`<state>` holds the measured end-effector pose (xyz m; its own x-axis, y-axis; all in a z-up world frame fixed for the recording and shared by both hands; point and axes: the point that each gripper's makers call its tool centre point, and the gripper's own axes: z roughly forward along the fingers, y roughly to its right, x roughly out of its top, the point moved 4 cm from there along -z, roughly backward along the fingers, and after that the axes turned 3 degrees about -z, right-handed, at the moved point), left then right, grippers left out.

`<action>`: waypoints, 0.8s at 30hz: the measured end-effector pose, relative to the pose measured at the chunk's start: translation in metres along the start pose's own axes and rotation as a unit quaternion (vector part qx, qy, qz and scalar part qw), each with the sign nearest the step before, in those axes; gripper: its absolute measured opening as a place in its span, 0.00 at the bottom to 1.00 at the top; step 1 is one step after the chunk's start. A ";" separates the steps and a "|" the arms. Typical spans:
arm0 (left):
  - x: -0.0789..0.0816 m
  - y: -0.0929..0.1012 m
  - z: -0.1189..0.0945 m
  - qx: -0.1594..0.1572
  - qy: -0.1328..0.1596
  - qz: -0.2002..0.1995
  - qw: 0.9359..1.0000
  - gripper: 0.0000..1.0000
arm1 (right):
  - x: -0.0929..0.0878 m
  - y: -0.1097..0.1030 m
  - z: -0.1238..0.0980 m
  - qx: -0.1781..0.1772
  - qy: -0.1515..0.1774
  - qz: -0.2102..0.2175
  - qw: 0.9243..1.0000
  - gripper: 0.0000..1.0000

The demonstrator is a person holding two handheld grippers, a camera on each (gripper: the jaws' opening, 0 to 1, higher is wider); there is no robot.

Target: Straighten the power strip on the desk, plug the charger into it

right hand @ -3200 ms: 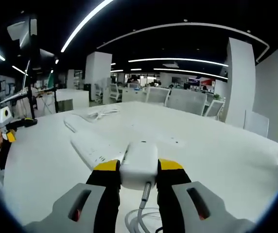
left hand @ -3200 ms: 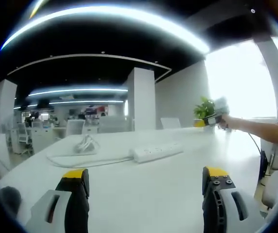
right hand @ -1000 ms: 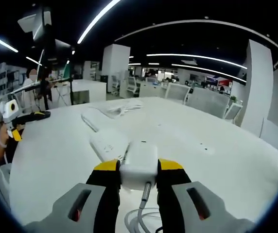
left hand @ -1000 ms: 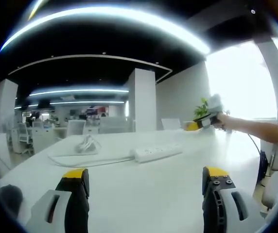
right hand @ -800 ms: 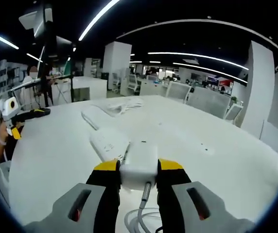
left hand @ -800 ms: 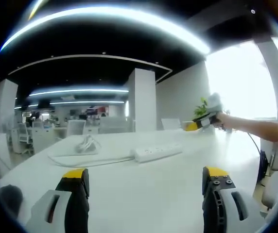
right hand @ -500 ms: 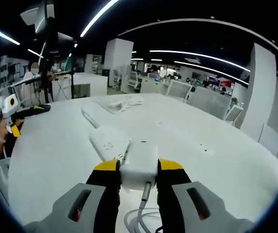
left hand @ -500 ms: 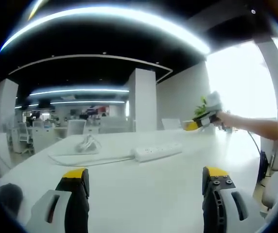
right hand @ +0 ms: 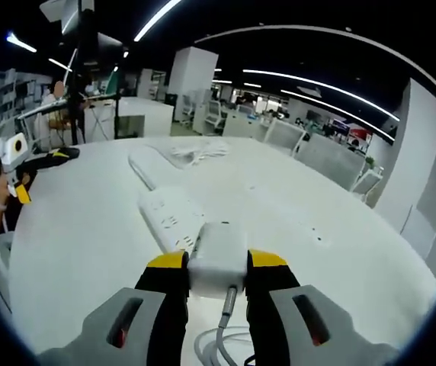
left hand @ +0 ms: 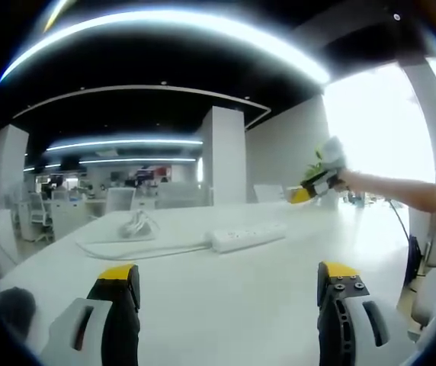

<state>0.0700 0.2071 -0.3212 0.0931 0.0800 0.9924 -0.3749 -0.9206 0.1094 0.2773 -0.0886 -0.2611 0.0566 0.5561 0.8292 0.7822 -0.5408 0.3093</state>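
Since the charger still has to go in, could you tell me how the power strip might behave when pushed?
The power strip looks rigid and flat, so it should not tip. On the smooth white desk it may well slide. Its cord lies loosely curved, so probably would not hold it.

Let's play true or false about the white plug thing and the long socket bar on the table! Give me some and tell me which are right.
1. The right tool grips the charger. True.
2. The charger is already plugged into the power strip. False: it is held just short of the strip, not in a socket.
3. The left tool holds the strip. False: its jaws are open with nothing between them, and the strip lies farther off on the desk.
4. A coiled white cable lies on the desk beyond the strip. True.
5. The strip is black. False: it is white.
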 end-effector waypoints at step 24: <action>0.000 -0.002 -0.002 -0.001 0.001 -0.004 1.000 0.99 | 0.000 -0.022 0.016 0.024 -0.129 -0.119 0.984 0.27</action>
<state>0.0692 0.2091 -0.3214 0.0949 0.0873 0.9917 -0.3752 -0.9196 0.1168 0.2698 -0.0664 -0.2754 0.0190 0.8086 0.5881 0.8200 -0.3491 0.4535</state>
